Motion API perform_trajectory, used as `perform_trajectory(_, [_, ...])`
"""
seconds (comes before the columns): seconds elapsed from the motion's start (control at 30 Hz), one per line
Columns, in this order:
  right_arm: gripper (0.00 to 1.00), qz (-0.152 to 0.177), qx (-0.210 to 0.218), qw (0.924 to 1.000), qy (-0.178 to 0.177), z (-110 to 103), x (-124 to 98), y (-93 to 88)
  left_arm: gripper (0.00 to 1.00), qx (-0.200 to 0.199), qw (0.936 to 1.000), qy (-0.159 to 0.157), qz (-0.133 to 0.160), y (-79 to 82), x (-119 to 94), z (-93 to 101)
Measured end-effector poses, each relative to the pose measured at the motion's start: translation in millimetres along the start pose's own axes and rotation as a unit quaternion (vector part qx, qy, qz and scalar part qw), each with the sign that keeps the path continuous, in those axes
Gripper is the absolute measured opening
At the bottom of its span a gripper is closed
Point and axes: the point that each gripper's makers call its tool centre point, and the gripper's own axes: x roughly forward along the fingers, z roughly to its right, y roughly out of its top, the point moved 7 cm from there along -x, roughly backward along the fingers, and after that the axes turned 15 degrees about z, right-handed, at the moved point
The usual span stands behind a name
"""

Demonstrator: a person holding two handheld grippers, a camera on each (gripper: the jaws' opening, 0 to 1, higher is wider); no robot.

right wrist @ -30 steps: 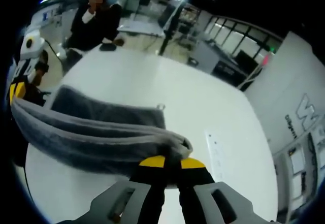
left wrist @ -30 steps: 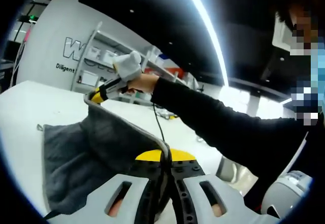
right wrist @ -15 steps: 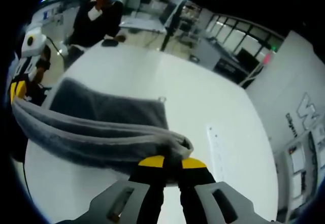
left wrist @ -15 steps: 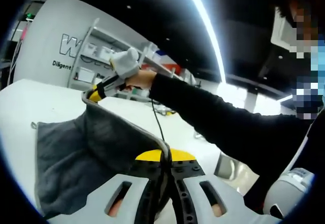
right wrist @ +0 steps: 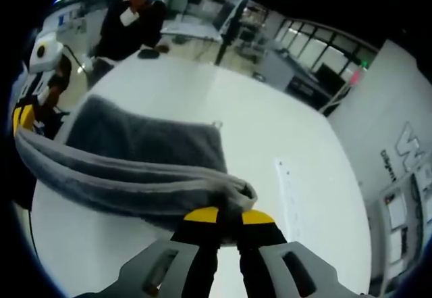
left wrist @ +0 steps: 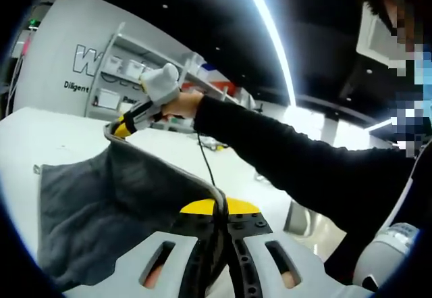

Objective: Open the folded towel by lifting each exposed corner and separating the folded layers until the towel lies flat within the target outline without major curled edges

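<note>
The towel (left wrist: 115,203) is showing plain dark grey, with no pattern, and its raised edge is looking a paler grey (right wrist: 121,176). The table (right wrist: 270,149) is showing white. The left gripper (left wrist: 221,210) is wearing yellow tips above a black middle and light grey jaw bodies; the right gripper (right wrist: 227,215) is showing the same colours. The sleeve (left wrist: 304,169) is showing black. The wall (left wrist: 61,48) is showing white with grey lettering.

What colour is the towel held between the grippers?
Plain dark grey towel, clearest in the right gripper view.
</note>
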Motion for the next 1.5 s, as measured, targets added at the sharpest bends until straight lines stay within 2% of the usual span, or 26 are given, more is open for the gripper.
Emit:
perform_trajectory(0.33, [0.05,0.004,0.004,1.0000,-0.001,-1.5,-2.2,-13.9,0.00,-0.003,0.9999,-0.010,-0.009,-9.7,12.2,3.5])
perform_trajectory(0.87, [0.05,0.006,0.028,0.9996,-0.006,-8.1,-8.2,-54.3,0.00,-0.008,0.9993,-0.019,-0.030,-28.7,28.5,5.9])
perform_trajectory(1.5, [0.05,0.016,0.040,0.9991,-0.007,-10.1,-12.0,-74.0,0.00,-0.013,0.9985,-0.029,-0.045,-42.0,41.6,10.6])
